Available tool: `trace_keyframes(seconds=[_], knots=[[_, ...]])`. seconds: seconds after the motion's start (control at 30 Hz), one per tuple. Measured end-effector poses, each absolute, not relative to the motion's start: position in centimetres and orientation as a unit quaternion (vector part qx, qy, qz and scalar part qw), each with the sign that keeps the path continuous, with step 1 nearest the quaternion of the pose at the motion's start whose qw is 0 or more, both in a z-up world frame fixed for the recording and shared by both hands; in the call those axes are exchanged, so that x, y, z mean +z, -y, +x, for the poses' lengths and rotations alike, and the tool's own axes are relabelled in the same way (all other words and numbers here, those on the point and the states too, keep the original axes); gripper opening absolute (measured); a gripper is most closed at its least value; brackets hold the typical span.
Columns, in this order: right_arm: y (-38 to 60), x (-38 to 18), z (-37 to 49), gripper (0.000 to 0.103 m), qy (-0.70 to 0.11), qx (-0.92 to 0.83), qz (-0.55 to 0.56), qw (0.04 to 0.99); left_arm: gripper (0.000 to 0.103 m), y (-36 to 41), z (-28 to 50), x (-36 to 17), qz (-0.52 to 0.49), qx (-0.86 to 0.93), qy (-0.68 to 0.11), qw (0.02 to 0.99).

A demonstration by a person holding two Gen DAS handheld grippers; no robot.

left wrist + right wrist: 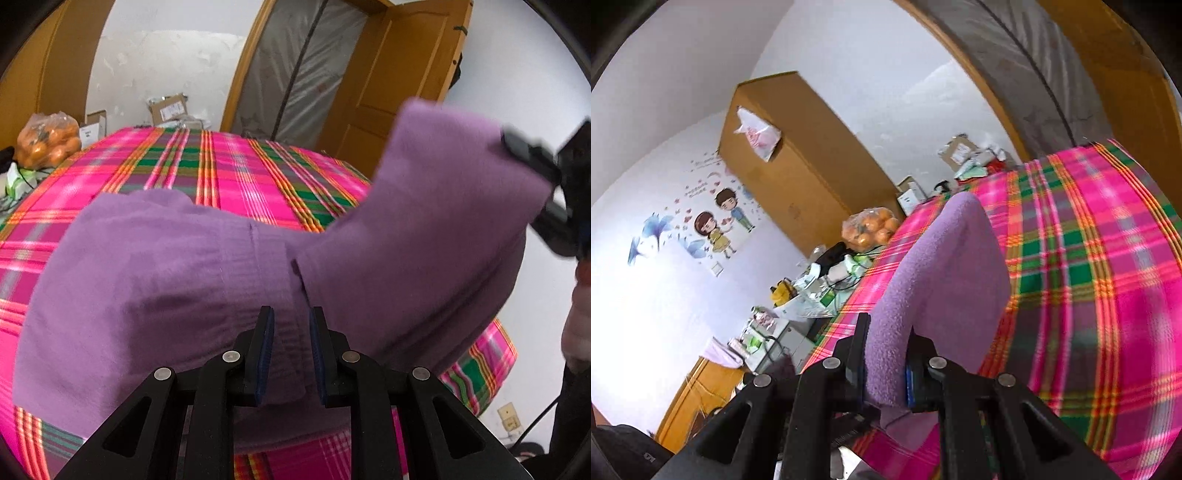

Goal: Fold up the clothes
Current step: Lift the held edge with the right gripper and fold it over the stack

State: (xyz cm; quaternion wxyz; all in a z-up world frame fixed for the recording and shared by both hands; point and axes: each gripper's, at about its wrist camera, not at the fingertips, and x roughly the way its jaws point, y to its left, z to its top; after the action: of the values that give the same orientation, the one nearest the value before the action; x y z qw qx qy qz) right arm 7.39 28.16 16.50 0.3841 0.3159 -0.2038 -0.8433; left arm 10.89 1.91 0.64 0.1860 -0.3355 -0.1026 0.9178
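In the left wrist view we see our left gripper [291, 325] at the bottom centre of the frame, its two black fingers with blue pads clenched on a fold of the soft purple fleece garment [166, 266], which fills the middle of the picture and lies across the bright pink, green and orange plaid cloth [229, 166] covering the bed. At the right edge of that view our right gripper [532, 162] grasps another corner of the garment, lifted clear of the cloth so the fleece rises toward the upper right. In the right wrist view the right gripper [886, 354] sits at the bottom centre, its jaws closed on a thick roll of the same purple fleece [942, 266], which stands up between the fingers and hides part of the plaid behind it. In the upper left of the left view a clear plastic bag of oranges [48, 142] rests beside the bed, with cardboard boxes [168, 109] near the white wall. A tall brown wooden wardrobe [798, 158] occupies the upper middle of the right view.
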Motion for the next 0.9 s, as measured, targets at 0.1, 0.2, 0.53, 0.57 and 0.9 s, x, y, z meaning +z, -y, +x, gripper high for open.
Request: trace_keyframes(seconds=[0.1, 0.2, 0.53, 0.57, 0.9], knots=[[-26.1, 17.3, 7.2, 0.015, 0.187, -0.840, 0.314, 0.401, 0.020, -1.3, 11.3, 0.8, -0.330, 0.919, 0.107, 0.189], [-23.7, 17.7, 6.9, 0.015, 0.169, -0.834, 0.316, 0.419, 0.020, -0.2, 11.8, 1.1, -0.322, 0.922, 0.115, 0.181], [-15.6, 16.5, 5.3, 0.015, 0.126, -0.804, 0.346, 0.466, 0.020, 6.2, 13.6, 1.2, -0.308, 0.932, 0.153, 0.113], [-14.7, 16.2, 5.1, 0.015, 0.122, -0.800, 0.351, 0.470, 0.020, 7.0, 13.9, 1.2, -0.307, 0.933, 0.157, 0.104], [-6.8, 9.0, 3.0, 0.025, 0.060, -0.765, 0.438, 0.469, 0.020, 13.4, 16.5, 1.1, -0.289, 0.935, 0.201, 0.029]])
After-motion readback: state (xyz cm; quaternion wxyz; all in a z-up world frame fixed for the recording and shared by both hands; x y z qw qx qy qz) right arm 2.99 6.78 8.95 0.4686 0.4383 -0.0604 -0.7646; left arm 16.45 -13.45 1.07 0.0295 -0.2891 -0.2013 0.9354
